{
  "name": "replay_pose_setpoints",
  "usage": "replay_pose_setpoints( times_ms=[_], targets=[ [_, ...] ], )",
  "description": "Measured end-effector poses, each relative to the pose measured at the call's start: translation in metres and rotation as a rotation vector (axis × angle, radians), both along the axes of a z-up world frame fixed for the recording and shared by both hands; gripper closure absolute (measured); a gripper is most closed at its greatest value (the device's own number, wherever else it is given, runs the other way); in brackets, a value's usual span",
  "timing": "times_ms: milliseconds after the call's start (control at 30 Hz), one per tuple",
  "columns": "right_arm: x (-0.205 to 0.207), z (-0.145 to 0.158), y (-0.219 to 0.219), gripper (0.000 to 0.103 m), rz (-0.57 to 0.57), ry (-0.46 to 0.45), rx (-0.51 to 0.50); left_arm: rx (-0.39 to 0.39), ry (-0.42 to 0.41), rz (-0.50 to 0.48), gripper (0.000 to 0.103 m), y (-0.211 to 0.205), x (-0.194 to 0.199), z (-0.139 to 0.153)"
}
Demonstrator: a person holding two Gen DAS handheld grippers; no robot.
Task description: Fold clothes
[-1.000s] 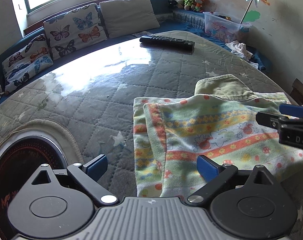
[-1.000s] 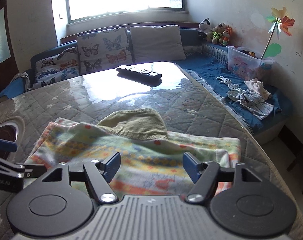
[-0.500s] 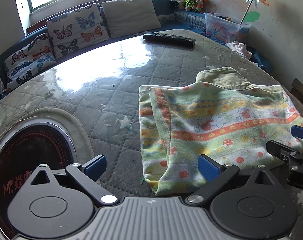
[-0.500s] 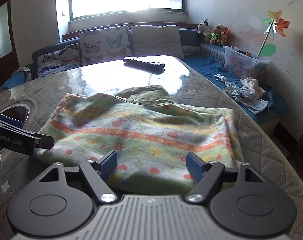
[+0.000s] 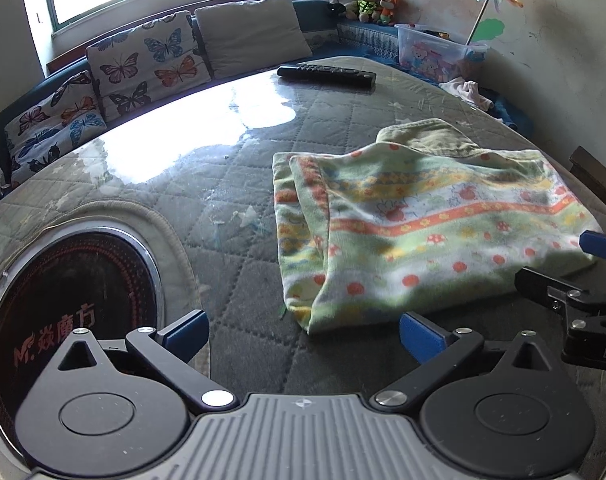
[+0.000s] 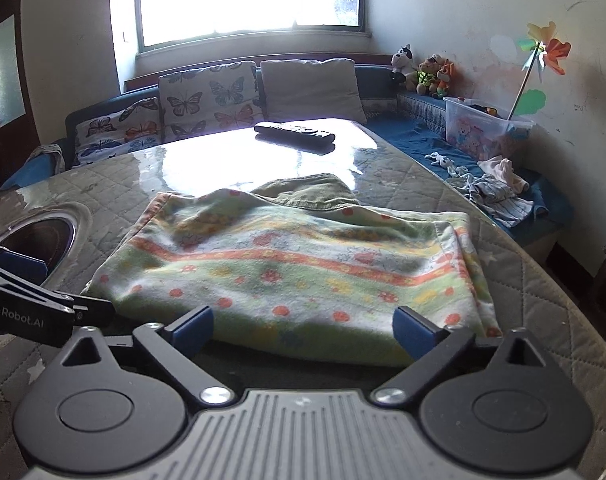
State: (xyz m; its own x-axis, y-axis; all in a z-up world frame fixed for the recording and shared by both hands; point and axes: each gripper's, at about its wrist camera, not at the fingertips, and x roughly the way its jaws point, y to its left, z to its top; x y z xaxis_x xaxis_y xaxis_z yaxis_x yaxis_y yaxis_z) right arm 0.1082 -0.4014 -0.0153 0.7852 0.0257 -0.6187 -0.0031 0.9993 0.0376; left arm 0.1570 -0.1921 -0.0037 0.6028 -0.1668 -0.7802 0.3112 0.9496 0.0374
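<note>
A folded patterned garment with green, yellow and orange stripes lies flat on the quilted table; it also shows in the right wrist view. An olive cloth pokes out from under its far edge, as in the right wrist view. My left gripper is open and empty, just short of the garment's near left corner. My right gripper is open and empty, at the garment's near edge. The right gripper shows at the left wrist view's right side; the left gripper shows at the right wrist view's left side.
A black remote lies at the table's far end. A round cooktop is set into the table at the left. A cushioned bench, a plastic toy box and loose clothes lie beyond the table.
Both grippers have drawn back toward the table's near edge, off the garment. The garment now lies flat and folded; both stay open.
</note>
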Motion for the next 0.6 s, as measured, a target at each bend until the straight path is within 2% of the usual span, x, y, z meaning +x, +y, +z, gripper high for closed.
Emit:
replay_pose_setpoints(
  times_ms=[333,600],
  targets=[
    [-0.014,-0.003,0.020,0.000,0.002,0.016,-0.022,-0.050,-0.014,-0.032,0.000,0.016,-0.028,-0.004],
    [-0.026,-0.003,0.032,0.000,-0.018,0.019,-0.031,-0.058,-0.017,-0.024,0.000,0.033,-0.049,-0.004]
  ],
)
